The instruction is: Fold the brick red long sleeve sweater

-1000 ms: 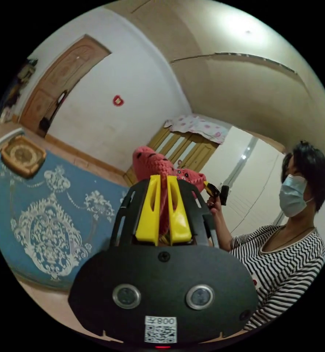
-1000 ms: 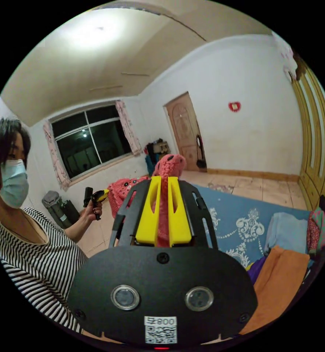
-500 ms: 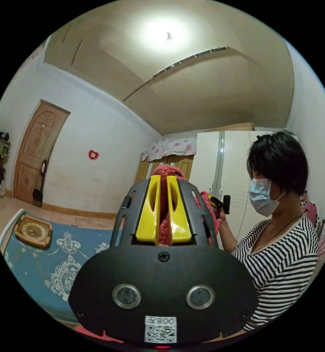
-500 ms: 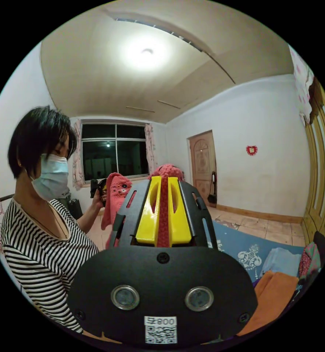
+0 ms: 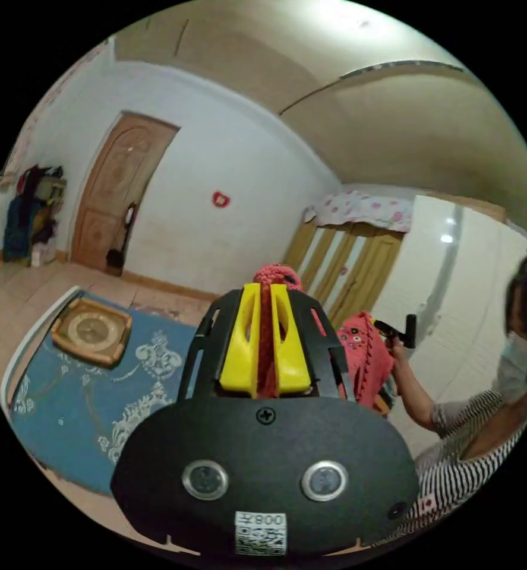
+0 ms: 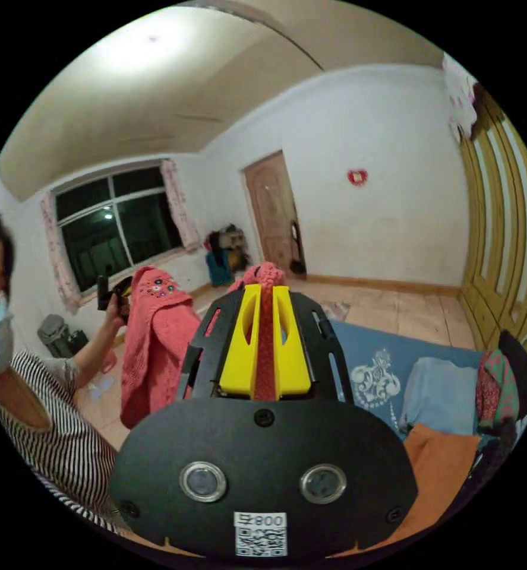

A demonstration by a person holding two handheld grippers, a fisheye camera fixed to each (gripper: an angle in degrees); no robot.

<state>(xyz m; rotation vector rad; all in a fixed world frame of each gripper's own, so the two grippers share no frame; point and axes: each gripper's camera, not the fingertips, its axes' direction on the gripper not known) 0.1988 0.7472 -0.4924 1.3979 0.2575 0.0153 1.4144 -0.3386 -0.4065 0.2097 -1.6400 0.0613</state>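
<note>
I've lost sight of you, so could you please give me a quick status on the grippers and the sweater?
Left gripper shut on sweater. Right gripper shut on it too. Sweater held up, hanging between both. Nothing in the way.

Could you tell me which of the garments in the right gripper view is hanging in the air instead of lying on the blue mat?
The brick red sweater, which hangs from both tongs; the orange garment and light blue garment lie heaped on the mat.
</note>
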